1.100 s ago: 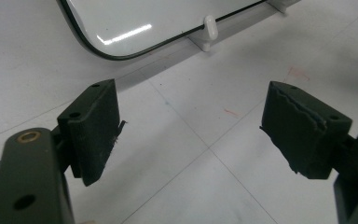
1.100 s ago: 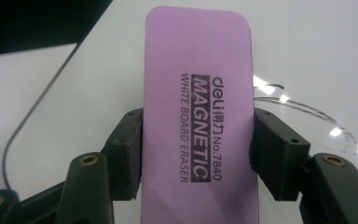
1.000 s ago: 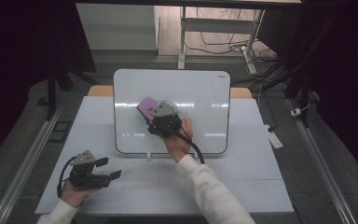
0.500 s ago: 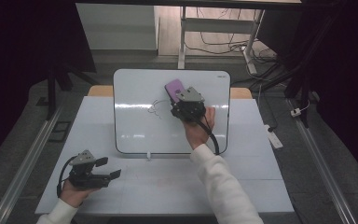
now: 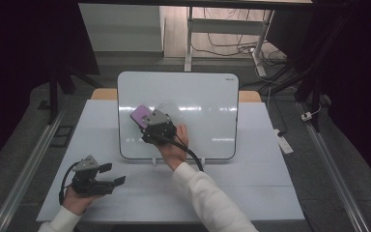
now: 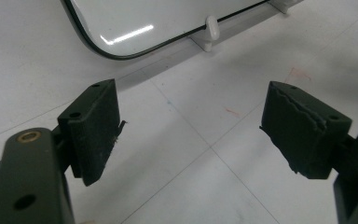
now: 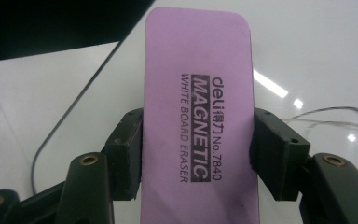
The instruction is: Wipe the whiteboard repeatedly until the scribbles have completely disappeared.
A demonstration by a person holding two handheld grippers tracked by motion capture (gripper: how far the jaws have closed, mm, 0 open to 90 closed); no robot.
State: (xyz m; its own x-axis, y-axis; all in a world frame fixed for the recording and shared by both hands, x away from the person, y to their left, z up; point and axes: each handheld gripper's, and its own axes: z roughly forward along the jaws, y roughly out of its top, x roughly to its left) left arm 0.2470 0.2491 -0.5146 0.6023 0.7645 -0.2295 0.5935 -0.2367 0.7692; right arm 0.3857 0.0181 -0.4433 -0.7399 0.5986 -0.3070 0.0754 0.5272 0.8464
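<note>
The table (image 5: 251, 193) carries a white mat, with the whiteboard (image 5: 198, 92) propped on small white feet at its far side. The board's face is tilted toward the person. Faint pen strokes (image 5: 166, 105) lie just beyond the right gripper's tip, and in the right gripper view they trail off to the right of the jaws.

The right gripper (image 5: 150, 126) is pressed to the left half of the board with both jaws clamped on the purple eraser (image 7: 198, 116), one on each long edge. The eraser projects forward past the jaws, its printed back facing the camera, and its tip sits close to the board's left edge. The left gripper (image 5: 107, 180) rests low on the table, near the front left corner, jaws spread wide with nothing between them. The board's lower corner and one foot (image 6: 210, 29) lie ahead of it.

Risks noted:
- The board stands on feet alone and the left gripper is not bracing it, so firm wiping pressure would likely push it back or tip it.
- The jaws grip only the rear portion of the eraser, so a sideways drag may twist it out.
- A stroke carried further left would run the eraser off the board's edge.
</note>
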